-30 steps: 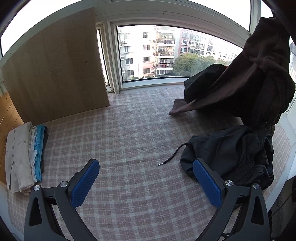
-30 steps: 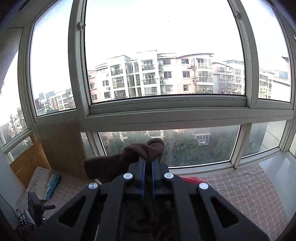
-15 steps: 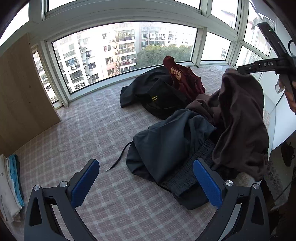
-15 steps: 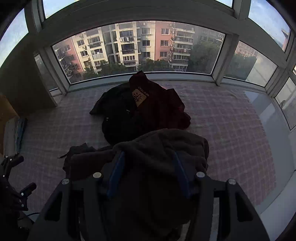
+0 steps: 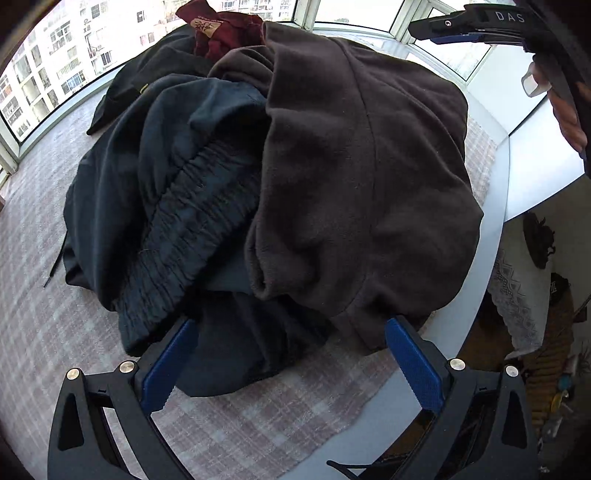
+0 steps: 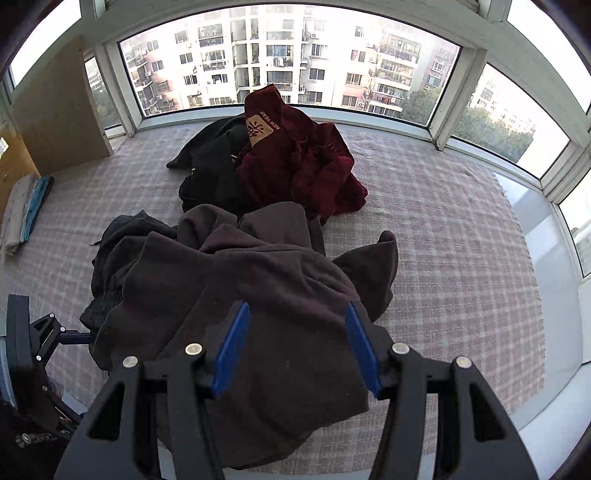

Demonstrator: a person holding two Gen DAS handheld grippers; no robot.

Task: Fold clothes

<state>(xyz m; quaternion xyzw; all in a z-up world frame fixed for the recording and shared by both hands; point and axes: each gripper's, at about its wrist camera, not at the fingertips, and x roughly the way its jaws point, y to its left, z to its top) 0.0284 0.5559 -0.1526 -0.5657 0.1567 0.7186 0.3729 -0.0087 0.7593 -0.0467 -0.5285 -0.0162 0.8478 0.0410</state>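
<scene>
A brown fleece garment [image 6: 258, 295] lies crumpled at the near edge of the checked mat, partly over dark trousers [image 5: 177, 184] with a gathered waistband. My right gripper [image 6: 295, 310] hovers open just above the brown fleece [image 5: 351, 166], its blue pads apart and nothing pinched between them. My left gripper [image 5: 291, 328] is open too, low and close to the near hem of the pile, with the trousers and the fleece edge between its pads. In the left wrist view the right gripper [image 5: 439, 31] shows at the top right, held by a hand [image 5: 569, 114].
Behind the pile lie a maroon garment [image 6: 303, 166] with a tan label and a black garment [image 6: 210, 173]. A folded stack [image 6: 26, 210] sits at the far left by a wooden panel [image 6: 55, 107]. Windows ring the checked mat [image 6: 443, 240]; a white ledge [image 5: 495, 229] borders its right side.
The right gripper has come down from window height and opened, leaving the brown fleece lying on the trousers. The left gripper has swung right and moved in close to the pile.
</scene>
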